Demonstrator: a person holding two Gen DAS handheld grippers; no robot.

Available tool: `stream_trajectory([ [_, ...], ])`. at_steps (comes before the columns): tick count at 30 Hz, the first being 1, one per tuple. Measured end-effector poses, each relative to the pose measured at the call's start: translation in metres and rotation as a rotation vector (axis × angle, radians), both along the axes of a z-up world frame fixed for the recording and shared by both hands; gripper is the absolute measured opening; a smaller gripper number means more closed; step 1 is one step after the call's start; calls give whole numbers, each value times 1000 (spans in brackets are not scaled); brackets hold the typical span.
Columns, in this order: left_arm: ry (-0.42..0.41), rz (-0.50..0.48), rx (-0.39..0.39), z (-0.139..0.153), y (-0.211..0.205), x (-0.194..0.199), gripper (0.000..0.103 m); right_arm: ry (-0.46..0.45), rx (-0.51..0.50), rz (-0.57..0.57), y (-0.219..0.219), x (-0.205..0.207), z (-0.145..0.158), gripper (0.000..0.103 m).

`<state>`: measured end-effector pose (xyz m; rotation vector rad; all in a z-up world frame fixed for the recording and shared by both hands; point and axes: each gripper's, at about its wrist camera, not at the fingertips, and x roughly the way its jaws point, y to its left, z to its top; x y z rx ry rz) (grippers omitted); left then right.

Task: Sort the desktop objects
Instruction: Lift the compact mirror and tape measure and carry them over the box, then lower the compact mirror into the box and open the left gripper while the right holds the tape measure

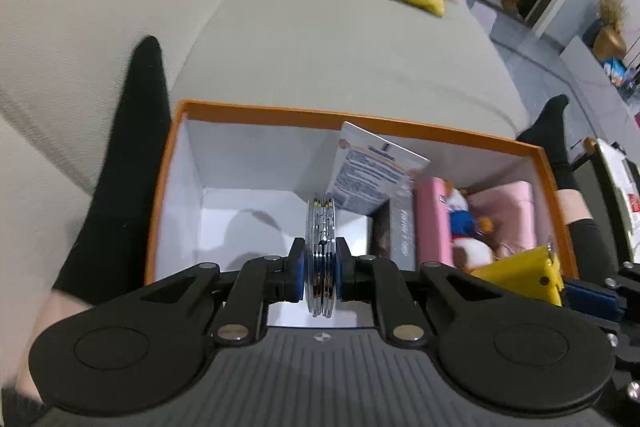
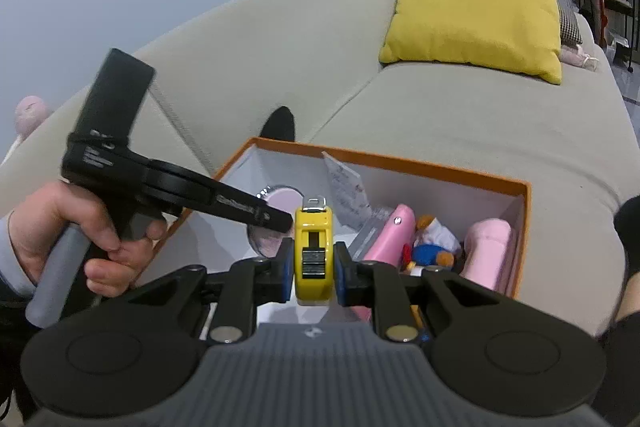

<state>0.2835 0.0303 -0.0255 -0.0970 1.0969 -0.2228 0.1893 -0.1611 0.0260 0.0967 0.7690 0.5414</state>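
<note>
Grey sofa behind orange box, my left gripper clamped on chrome mirror, my right gripper pinching yellow tape measure above it.

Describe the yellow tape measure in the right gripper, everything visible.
The yellow tape measure is a glossy plastic case, held edge-on and upright between the blue pads of the right gripper, which is shut on it. A black slide lock sits on its facing edge; a metal hook tab sticks out on top. It hangs above the orange box, touching nothing else visible.
</note>
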Motion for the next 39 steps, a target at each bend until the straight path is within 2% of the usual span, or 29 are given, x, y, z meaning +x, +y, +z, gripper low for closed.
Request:
stream_trajectory([
  [8,55,-32,17,-26,-3,27,15,17,6,6,1,27,-15,21],
  [19,84,-34,-25,-40,6,38,15,27,10,21,6,35,-23,21],
  [24,91,-15,85,-35,1,37,27,28,6,23,7,37,-25,21],
  [30,75,-4,150,-34,-7,38,32,22,0,36,6,36,-24,21],
  [34,50,-11,231,-36,-17,41,42,17,-11,36,4,38,-25,21],
  [35,50,-8,238,-37,-18,41,46,17,-14,36,4,39,-25,21],
  [39,49,-16,238,-40,-19,41,48,21,-26,42,2,43,-29,21],
])
